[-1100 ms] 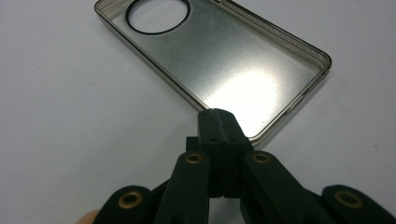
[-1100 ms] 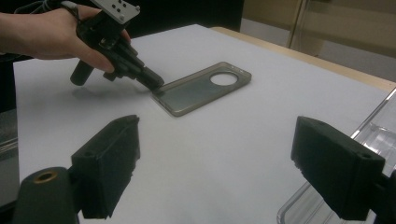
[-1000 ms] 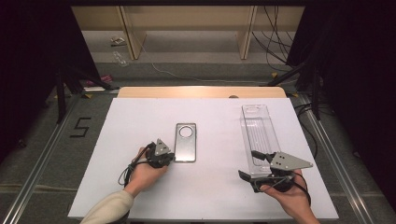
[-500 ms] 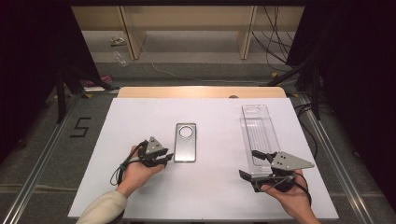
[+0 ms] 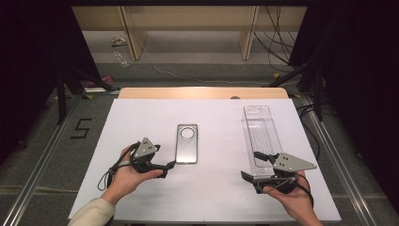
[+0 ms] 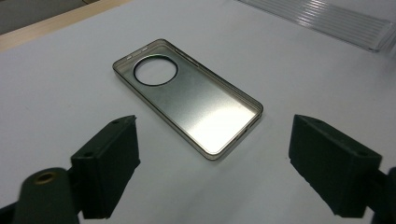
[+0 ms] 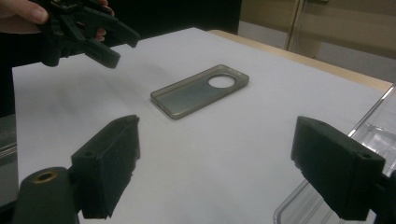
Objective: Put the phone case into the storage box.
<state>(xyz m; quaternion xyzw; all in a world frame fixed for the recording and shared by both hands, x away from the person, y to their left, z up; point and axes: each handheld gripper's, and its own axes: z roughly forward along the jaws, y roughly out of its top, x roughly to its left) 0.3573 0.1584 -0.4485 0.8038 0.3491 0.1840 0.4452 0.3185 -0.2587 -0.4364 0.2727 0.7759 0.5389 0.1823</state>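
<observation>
A grey translucent phone case (image 5: 187,143) with a round camera hole lies flat, inside up, on the white table top (image 5: 141,117). My left gripper (image 5: 163,168) hovers just left of the case's near end. Its jaws have just been opening and now stand wide with nothing between them. In the left gripper view the case (image 6: 187,102) lies on the table beyond the left gripper (image 6: 214,140). My right gripper (image 5: 251,165) is open at the near end of a clear plastic tray (image 5: 261,134). The right gripper view shows the right gripper (image 7: 215,144) empty, with the case (image 7: 201,91) ahead.
The clear ribbed tray (image 7: 359,154) runs lengthwise along the right side of the table. A wooden strip (image 5: 202,92) borders the far edge. Metal rails (image 5: 42,155) flank the table on the floor. In the right gripper view the left gripper (image 7: 100,44) hangs at upper left.
My left gripper has drawn back from the case's near left side toward the person and lifted, and its jaws have opened. The case and the right gripper have stayed put.
</observation>
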